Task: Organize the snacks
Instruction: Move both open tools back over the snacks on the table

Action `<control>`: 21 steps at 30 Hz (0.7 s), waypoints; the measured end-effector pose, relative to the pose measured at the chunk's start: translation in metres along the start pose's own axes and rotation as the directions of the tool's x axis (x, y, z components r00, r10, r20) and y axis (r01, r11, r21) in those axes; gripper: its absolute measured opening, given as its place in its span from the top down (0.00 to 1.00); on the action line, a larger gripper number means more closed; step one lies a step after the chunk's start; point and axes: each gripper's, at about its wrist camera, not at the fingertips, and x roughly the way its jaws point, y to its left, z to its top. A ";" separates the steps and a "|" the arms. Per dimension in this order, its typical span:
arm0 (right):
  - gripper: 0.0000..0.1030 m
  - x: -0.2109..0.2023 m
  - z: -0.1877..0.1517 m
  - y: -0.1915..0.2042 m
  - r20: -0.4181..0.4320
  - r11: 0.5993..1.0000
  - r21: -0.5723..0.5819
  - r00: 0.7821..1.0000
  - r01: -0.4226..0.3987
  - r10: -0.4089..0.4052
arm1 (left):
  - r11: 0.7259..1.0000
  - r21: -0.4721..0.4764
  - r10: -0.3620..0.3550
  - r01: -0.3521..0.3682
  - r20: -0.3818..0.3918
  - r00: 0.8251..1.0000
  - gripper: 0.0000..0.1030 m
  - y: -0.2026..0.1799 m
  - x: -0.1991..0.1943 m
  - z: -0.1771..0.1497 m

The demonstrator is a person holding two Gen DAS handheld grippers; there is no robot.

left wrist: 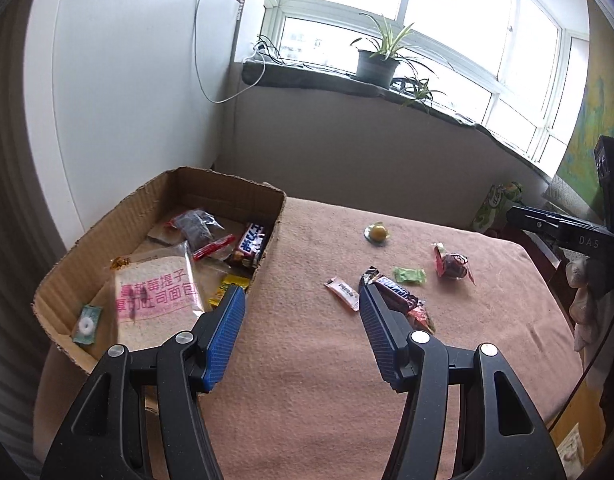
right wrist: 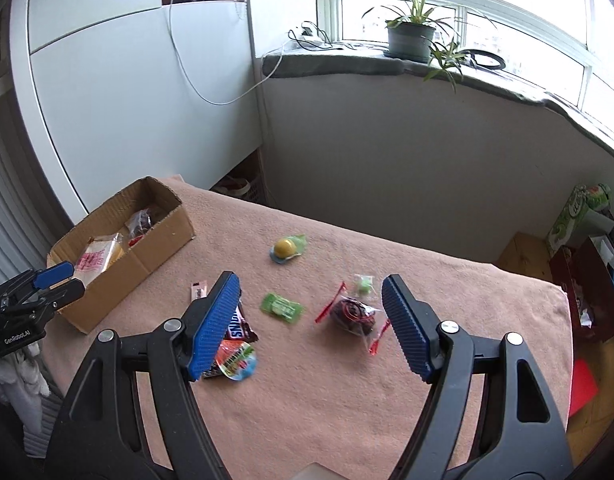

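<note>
Daylight floods through a wide bay window (right wrist: 407, 0); a potted spider plant (right wrist: 412, 28) stands on the grey sill (right wrist: 347, 65), above what seems a plain plastered wall (right wrist: 387, 152).

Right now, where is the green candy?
The green candy lies on the pink cloth, outside the box. In the right wrist view it sits centre, between the Snickers bar on its left and the dark red-trimmed packet on its right.
</note>
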 end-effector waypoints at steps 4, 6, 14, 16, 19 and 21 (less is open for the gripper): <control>0.26 0.007 -0.012 -0.033 -0.033 0.998 0.062 0.999 0.019 -0.017 | 1.000 0.018 -0.019 0.019 -0.023 1.000 0.43 -0.016 0.010 -0.002; 0.26 0.013 -0.017 -0.045 -0.052 0.996 0.087 0.998 0.032 -0.028 | 0.999 0.022 -0.030 0.031 -0.036 0.999 0.43 -0.022 0.017 -0.003; 0.26 0.046 -0.026 -0.071 -0.100 0.995 0.082 0.993 -0.048 0.056 | 0.998 0.027 -0.051 0.054 -0.103 0.993 0.43 -0.038 0.048 -0.008; 0.26 0.057 -0.026 -0.072 -0.116 0.996 0.058 0.991 -0.062 0.069 | 0.998 0.024 -0.052 0.055 -0.119 0.991 0.43 -0.040 0.056 -0.009; 0.26 0.069 -0.023 -0.067 -0.135 0.997 0.002 0.988 -0.078 0.078 | 0.998 0.023 -0.053 0.057 -0.143 0.988 0.43 -0.041 0.068 -0.008; 0.26 0.076 -0.021 -0.061 -0.144 0.996 -0.047 0.987 -0.078 0.070 | 0.998 0.024 -0.049 0.053 -0.160 0.986 0.43 -0.042 0.077 -0.008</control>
